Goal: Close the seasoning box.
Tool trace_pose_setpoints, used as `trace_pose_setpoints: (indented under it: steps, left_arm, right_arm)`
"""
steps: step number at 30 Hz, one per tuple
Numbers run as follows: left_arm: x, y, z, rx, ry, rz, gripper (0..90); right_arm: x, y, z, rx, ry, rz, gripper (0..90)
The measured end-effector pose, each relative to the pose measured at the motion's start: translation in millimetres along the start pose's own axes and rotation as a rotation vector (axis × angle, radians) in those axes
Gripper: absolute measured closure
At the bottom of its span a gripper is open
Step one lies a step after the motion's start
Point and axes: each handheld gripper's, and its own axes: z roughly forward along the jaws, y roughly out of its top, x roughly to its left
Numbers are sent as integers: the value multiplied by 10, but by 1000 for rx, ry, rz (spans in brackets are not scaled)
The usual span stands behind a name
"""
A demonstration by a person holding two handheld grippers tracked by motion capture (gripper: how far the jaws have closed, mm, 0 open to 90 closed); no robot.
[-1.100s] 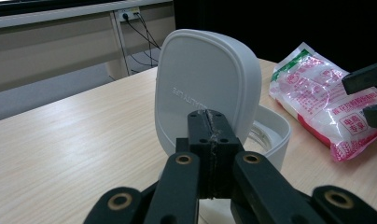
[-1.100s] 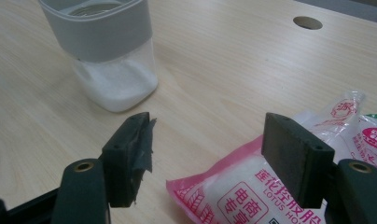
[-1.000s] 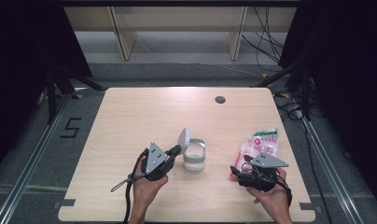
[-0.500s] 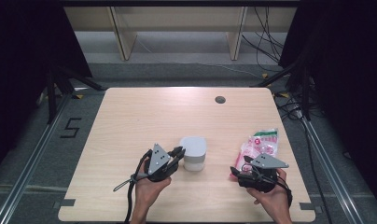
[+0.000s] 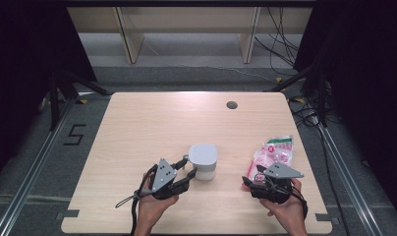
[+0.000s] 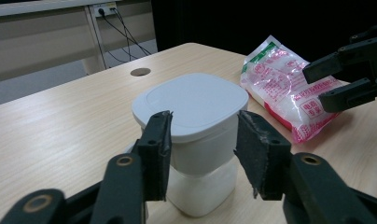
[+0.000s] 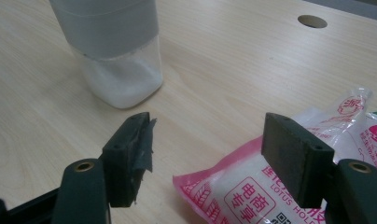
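Observation:
A white container [image 5: 203, 161] with a flat lid holds white powder and stands upright near the table's front middle. My left gripper [image 5: 188, 167] is level with the lid [image 6: 191, 105], its pads on either side. Its jaws have just been opening, and a small gap shows by each pad, so nothing is gripped. A pink and white bag [image 5: 274, 151] lies flat at the front right. My right gripper [image 5: 252, 179] stands open at the bag's near corner [image 7: 242, 191]. Its left pad [image 7: 133, 149] is apart from the bag. In the right gripper view the container [image 7: 116, 60] stands ahead to the left.
A round cable hole [image 5: 231, 104] sits near the table's far edge. Bare wood stretches across the left and far half of the table [image 5: 137, 128]. Shelf legs and cables stand on the floor beyond. My right gripper [image 6: 331, 79] shows beside the bag [image 6: 284, 84] in the left gripper view.
The container's lid stood upright a second ago and now lies shut. My left gripper came down with it, and its jaws have opened around it. The right gripper has not moved.

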Motion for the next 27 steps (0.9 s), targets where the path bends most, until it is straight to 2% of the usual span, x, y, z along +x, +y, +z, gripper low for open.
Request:
trace_pose_setpoints:
  steps: [4, 10, 11, 13, 15, 16, 17, 19, 27]
  left_arm:
    - [-32, -32, -41, 12, -7, 9, 454]
    - [-68, -75, -69, 27, -9, -6, 384]
    - [-58, -78, -73, 25, -18, 18, 384]
    - [-90, -104, -84, 28, -17, -12, 378]
    - [-90, -124, -92, 36, -15, -6, 369]
    - [-92, -137, -94, 39, -14, -3, 362]
    - [-101, -154, -89, 34, -14, -16, 358]
    - [-106, -165, -99, 45, -15, -8, 354]
    - [-172, -221, -102, 56, -26, -3, 350]
  right_arm:
    - [7, 0, 0, 0, 1, -2, 342]
    - [6, -2, 1, 1, 6, -7, 342]
    - [5, -3, 0, -1, 5, -7, 342]
    - [7, -2, -1, 0, 5, -6, 342]
    - [5, -3, 5, 3, 19, -4, 342]
    - [2, -4, 6, -9, 9, -17, 342]
    - [-1, -3, 8, -13, 8, -23, 343]
    - [8, -4, 3, 0, 19, -4, 343]
    - [9, -4, -3, 1, 14, -19, 343]
